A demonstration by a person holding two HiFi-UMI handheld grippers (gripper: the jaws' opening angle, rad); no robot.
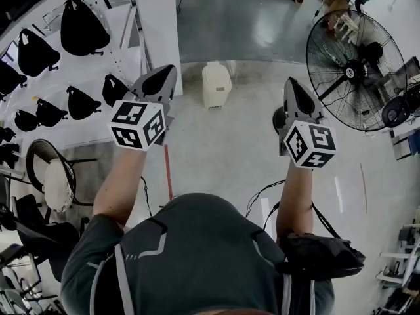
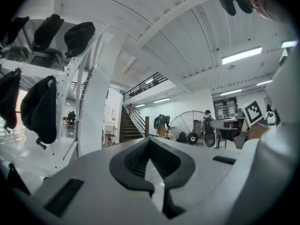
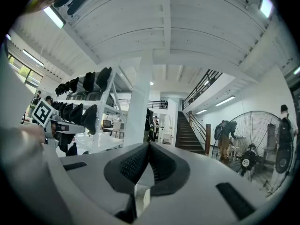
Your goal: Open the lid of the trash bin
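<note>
Not started: your left gripper (image 1: 161,81) and right gripper (image 1: 296,94), both closed empty, hang well short of the lid-down trash bin (image 1: 216,85).

The left claw (image 2: 150,143) has its jaws pressed together with nothing between them. Beyond stand a white pillar (image 2: 96,107), black bags (image 2: 40,109) on a rack (image 2: 70,86), a staircase (image 2: 129,128) and a large fan (image 2: 187,124).
</note>
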